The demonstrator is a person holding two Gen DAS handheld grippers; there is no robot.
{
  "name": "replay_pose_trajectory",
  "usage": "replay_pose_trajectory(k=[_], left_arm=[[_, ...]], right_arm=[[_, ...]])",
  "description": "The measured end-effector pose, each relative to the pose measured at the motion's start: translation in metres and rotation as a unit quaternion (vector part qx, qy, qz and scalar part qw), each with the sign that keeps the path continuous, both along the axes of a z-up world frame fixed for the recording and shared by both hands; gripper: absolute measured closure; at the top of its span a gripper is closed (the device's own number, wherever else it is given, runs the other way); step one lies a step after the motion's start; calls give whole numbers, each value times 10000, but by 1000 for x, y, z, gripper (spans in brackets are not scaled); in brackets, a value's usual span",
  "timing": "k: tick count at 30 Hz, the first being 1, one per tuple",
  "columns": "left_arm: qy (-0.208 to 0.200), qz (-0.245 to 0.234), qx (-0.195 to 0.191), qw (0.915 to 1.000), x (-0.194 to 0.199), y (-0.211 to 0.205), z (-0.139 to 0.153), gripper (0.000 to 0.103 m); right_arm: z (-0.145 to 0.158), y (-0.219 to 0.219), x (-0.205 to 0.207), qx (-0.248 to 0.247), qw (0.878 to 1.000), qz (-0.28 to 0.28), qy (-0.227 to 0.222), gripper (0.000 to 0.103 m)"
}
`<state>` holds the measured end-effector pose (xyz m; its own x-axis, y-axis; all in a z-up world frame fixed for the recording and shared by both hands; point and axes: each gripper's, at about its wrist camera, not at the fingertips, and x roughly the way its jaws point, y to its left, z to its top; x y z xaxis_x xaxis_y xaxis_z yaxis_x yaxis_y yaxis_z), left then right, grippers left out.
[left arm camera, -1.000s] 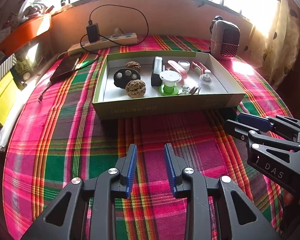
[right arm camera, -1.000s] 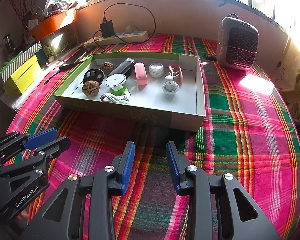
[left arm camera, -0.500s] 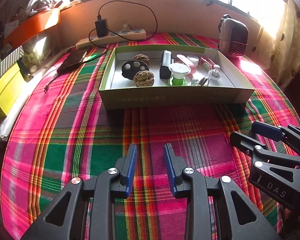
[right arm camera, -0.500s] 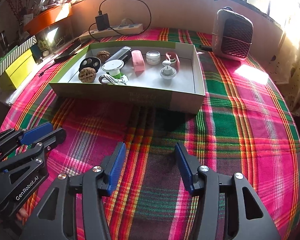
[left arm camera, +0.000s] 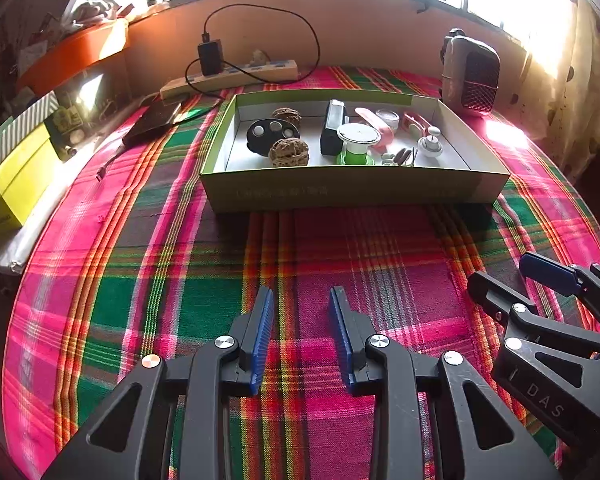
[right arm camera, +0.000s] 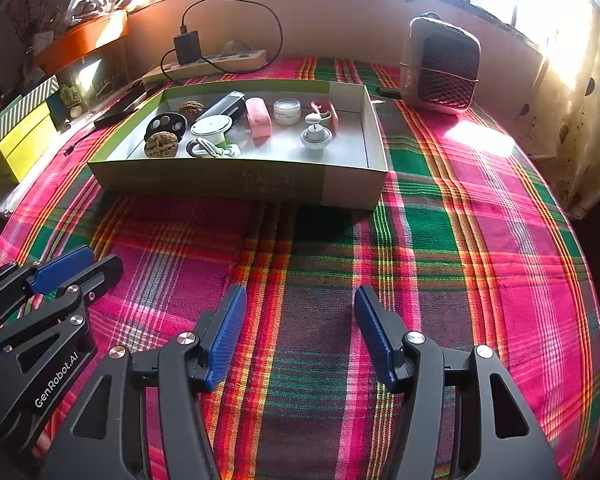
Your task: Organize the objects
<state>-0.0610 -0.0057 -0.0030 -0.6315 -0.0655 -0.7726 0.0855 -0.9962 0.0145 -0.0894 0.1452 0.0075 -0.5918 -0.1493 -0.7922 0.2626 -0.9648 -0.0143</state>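
Tablecloth: a pink, green and red plaid cloth (left arm camera: 148,264) lies under everything you work on, sunlit at the far right.
Box: your shallow green-sided cardboard box (right arm camera: 236,182) sits open on the cloth ahead of both grippers; print runs along its near wall, too faint to read.
Heater: a small grille-fronted heater (right arm camera: 440,66) stands upright just past the box's right end.
Side boxes: yellow boxes (left arm camera: 16,184) sit off the cloth at the left.
Power strip: a strip (left arm camera: 228,78) lies against the far wall with a black adapter plugged in.
Right gripper: your right gripper (right arm camera: 298,332) hovers over bare cloth with its fingers spread wide and nothing between them; from the left camera its side reads "DAS".
Left gripper: your left gripper (left arm camera: 300,332) hovers over cloth, blue pads parted by a narrower gap, empty; the right camera shows "GenRobot.AI" on its flank.
Box contents: two walnuts (left arm camera: 289,153), a black round palette (left arm camera: 272,134), a dark rectangular device (left arm camera: 333,128), a white disc on a green base (left arm camera: 358,140), a pink case (right arm camera: 258,120), a small white jar (right arm camera: 287,111).
Only from the right: a coiled white cable (right arm camera: 210,149) shows clearly beside the green base.
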Motion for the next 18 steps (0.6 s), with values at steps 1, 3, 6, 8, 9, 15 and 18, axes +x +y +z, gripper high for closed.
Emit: replay_pose_trajectory(k=[1,3,6,8,9,15,18], left_arm=[[4,18,21,10000,1,0,0,76],[4,49,30,10000,2,0,0,76],[5,73,-4,10000,4,2,-1,76],[7,83,12,10000,4,2,0,76],[9,83,26,10000,4,1,0,76],[10,84,14,10000,5,1,0,76],[10,84,24,10000,4,2,0,76]], right_arm=[[0,0,1,5,10000,-17,10,45],[-1,1,3,16,10000,-55,19,43],[-1,2,5,6,9999,-123,23,42],[-1,2,6,10,9999,-149,25,42],[-1,2,6,10,9999,-158,25,42],[-1,1,6,5,9998,-186,24,42],[-1,2,6,9,9998,-185,26,42]])
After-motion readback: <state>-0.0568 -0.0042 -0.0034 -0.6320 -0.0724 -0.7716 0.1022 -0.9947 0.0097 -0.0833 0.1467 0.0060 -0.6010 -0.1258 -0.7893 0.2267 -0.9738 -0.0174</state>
